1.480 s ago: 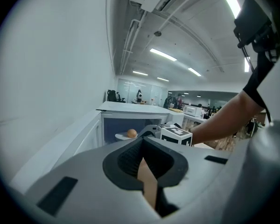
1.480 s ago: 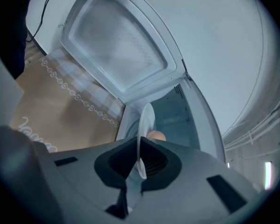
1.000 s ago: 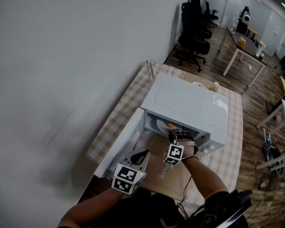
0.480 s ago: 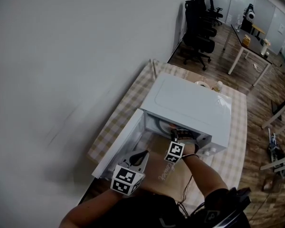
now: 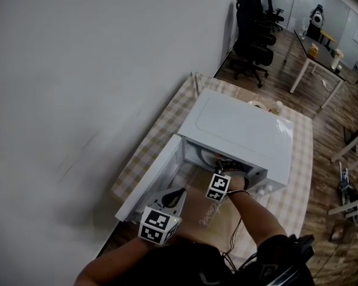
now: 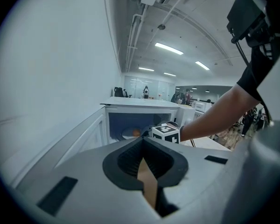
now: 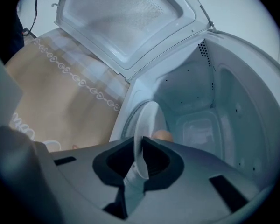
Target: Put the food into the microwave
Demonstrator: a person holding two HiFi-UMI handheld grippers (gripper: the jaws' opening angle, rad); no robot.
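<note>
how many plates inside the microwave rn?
1: a white plate holding food, inside the open microwave; its rim sits in the right gripper, whose jaws have just been opening. No other shows.

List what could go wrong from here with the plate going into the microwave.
1. The right tool has just been opening its jaws with the rim of the plate between them. If the plate isn't resting flat yet, it may drop and the food could roll off.
2. When the tool pulls back, it might drag the rim and slide the plate toward the opening of the microwave.
</note>
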